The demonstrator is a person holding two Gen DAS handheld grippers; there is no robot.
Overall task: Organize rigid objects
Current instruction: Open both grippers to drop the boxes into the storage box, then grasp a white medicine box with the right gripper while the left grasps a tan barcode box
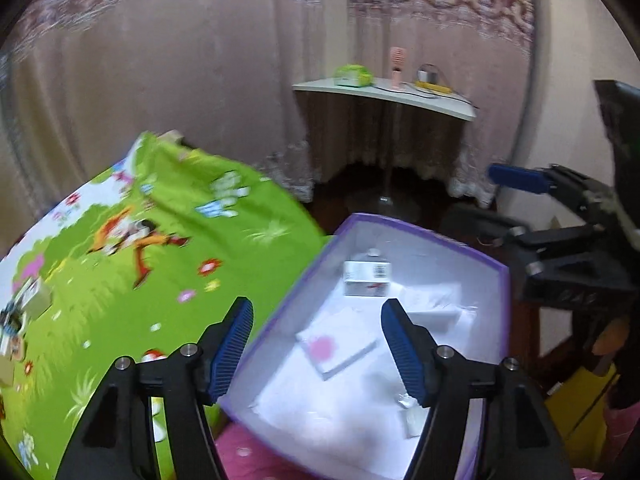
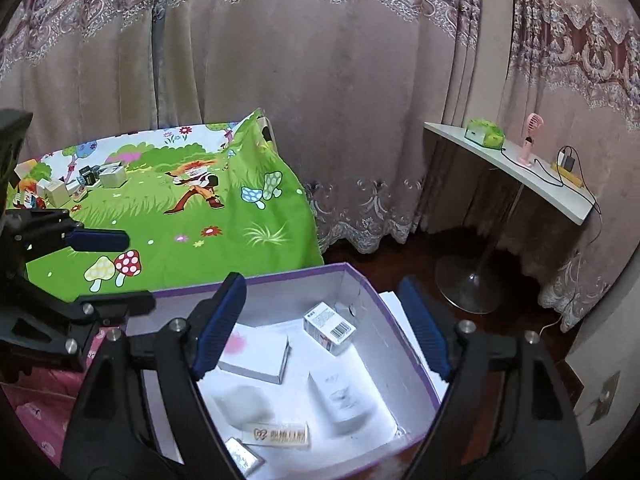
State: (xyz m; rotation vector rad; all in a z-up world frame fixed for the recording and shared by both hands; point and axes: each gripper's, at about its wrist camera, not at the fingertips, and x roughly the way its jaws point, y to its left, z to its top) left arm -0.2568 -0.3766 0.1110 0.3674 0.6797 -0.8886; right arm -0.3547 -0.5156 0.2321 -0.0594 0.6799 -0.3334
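A purple-rimmed cardboard box point(image 1: 420, 236) point(image 2: 404, 328) with a white inside stands at the bed's edge and holds several small white packages, among them a barcode carton point(image 1: 366, 278) point(image 2: 330, 328) and a flat white box with a pink mark point(image 1: 336, 350) point(image 2: 256, 354). My left gripper point(image 1: 318, 348) is open and empty above the box's near left rim; it also shows in the right wrist view point(image 2: 100, 240). My right gripper point(image 2: 322, 330) is open and empty over the box; it shows in the left wrist view point(image 1: 516, 178). Several more small boxes point(image 2: 80, 184) point(image 1: 24, 308) lie on the green cartoon bedsheet point(image 2: 192, 216).
A curtain point(image 2: 320, 80) hangs behind the bed. A white round side table point(image 2: 516, 168) point(image 1: 384, 94) on a metal stand carries a green tissue box point(image 2: 486, 132), a pink fan point(image 2: 530, 138) and a power strip. Pink bedding point(image 2: 40, 392) lies below the box. Dark wooden floor lies to the right.
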